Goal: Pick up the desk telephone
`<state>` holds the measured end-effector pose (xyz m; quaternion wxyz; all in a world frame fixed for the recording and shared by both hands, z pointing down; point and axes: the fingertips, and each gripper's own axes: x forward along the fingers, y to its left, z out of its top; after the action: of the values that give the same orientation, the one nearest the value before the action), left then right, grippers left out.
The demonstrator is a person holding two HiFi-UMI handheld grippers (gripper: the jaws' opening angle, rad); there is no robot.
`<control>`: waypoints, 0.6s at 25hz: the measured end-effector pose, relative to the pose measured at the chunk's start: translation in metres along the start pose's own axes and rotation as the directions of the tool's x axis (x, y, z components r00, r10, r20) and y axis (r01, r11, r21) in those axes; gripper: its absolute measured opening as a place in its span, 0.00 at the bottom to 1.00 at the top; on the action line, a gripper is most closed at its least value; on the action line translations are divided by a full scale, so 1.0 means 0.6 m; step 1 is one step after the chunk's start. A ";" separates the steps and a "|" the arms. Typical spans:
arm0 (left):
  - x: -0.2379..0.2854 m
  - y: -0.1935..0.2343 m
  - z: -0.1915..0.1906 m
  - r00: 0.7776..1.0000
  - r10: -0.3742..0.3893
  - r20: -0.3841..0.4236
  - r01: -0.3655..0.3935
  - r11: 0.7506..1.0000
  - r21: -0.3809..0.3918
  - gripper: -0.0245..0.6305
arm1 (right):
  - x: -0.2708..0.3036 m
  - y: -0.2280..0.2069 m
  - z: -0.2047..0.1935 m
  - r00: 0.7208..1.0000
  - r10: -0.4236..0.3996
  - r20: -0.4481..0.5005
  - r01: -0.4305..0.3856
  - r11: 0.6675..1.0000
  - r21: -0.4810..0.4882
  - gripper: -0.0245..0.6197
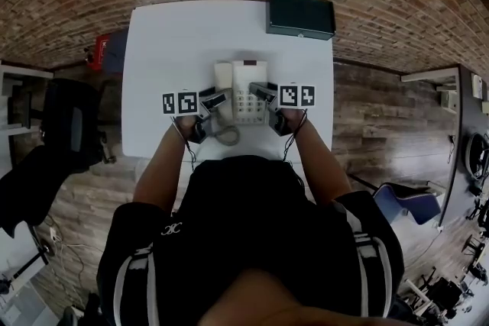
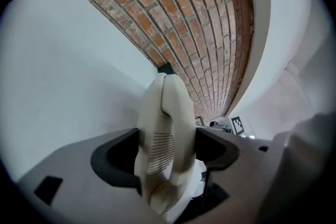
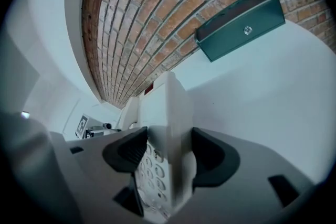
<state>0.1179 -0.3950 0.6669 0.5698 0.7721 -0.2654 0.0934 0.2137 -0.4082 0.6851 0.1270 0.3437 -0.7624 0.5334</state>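
Two tongs flank my phone [image 1: 243, 91], its length running away from me: left tongs [image 2: 167, 150] clamped on handset [image 2: 164, 113], right tongs [image 3: 169, 152] on base [image 3: 167, 107].

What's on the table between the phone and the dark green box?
Nothing. In the head view, only bare white table lies between the telephone and the dark green box; the right gripper view shows the same.

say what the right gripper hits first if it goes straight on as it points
The telephone base: the right gripper has it between its jaws. Past it the line seems to meet only table, the green box off to the right.
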 end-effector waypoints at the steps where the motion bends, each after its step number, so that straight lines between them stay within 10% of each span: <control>1: -0.006 -0.005 0.002 1.000 -0.008 0.003 0.008 1.000 0.003 0.56 | -0.003 0.008 0.004 1.000 -0.004 0.003 0.004 1.000 -0.019 0.42; 15: -0.104 -0.138 0.070 0.988 -0.086 0.129 0.064 0.985 0.163 0.56 | -0.090 0.161 0.090 0.987 0.003 0.161 0.029 0.980 -0.199 0.42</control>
<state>0.1014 -0.3979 0.5564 0.4906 0.8289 -0.2659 0.0401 0.1990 -0.4171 0.5632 0.1028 0.3760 -0.8177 0.4235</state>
